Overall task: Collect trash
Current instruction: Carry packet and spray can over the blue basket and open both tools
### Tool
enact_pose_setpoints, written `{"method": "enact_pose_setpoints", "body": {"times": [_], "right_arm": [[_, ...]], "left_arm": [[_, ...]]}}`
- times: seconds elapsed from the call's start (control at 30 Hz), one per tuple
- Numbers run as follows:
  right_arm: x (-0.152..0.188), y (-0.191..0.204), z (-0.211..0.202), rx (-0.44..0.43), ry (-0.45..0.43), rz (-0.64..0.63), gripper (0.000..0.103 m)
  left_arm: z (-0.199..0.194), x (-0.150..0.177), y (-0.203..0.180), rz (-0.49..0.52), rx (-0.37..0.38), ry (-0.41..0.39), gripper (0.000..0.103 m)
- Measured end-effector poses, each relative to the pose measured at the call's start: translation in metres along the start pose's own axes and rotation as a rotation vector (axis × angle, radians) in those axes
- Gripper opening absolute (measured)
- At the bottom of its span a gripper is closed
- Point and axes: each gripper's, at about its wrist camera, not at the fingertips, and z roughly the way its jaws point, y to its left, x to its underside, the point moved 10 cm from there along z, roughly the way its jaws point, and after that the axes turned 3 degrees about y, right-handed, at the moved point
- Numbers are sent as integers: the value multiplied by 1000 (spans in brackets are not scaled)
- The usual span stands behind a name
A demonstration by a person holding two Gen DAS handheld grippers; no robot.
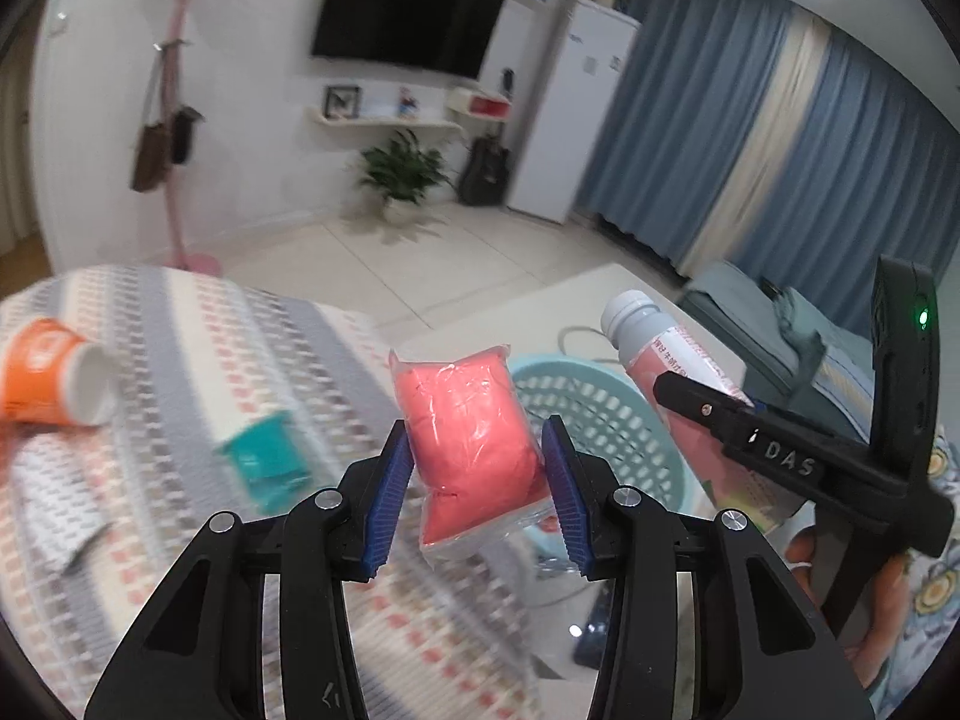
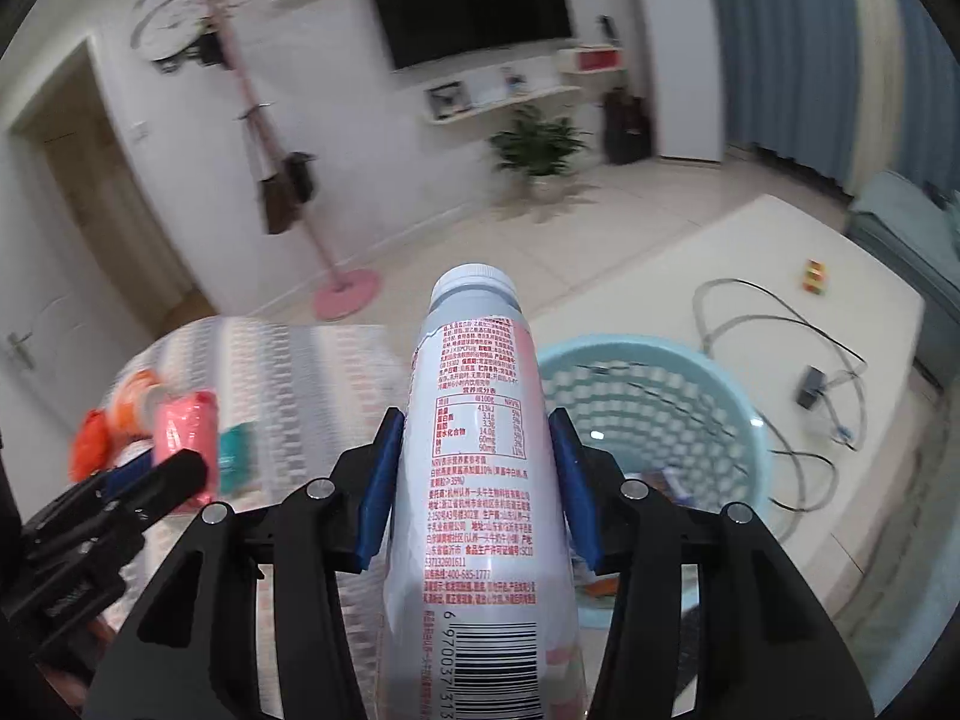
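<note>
Remaining on the bench (image 1: 180, 324): cup (image 1: 54, 381), teal packet (image 1: 267, 459). Pink bag (image 1: 468, 444) is pinched by left tongs (image 1: 480, 483), bottle (image 2: 474, 420) by right tongs (image 2: 474, 483); basket (image 2: 738, 414) nearby.

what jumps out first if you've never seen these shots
Front and centre, the left gripper pinches a bright pink plastic-wrapped packet, and the right gripper clamps a tall white bottle with red print. Just beyond both sits a round pale blue perforated basket, beside the patterned tablecloth.

The patterned cloth (image 1: 198, 330) bears an orange cup (image 1: 51, 381) on its side and a teal packet (image 1: 267, 459).
</note>
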Motion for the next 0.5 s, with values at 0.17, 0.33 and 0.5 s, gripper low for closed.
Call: {"method": "enact_pose_setpoints", "body": {"times": [0.17,0.33,0.5], "right_arm": [[15,-50,27,85,54,82,45],[30,-75,54,124,112,131,45],[43,-82,65,132,147,160,46]], "left_arm": [[46,6,-17,-2,61,84,43],[78,15,-30,11,75,146,43],[96,17,-41,14,86,172,62]]}}
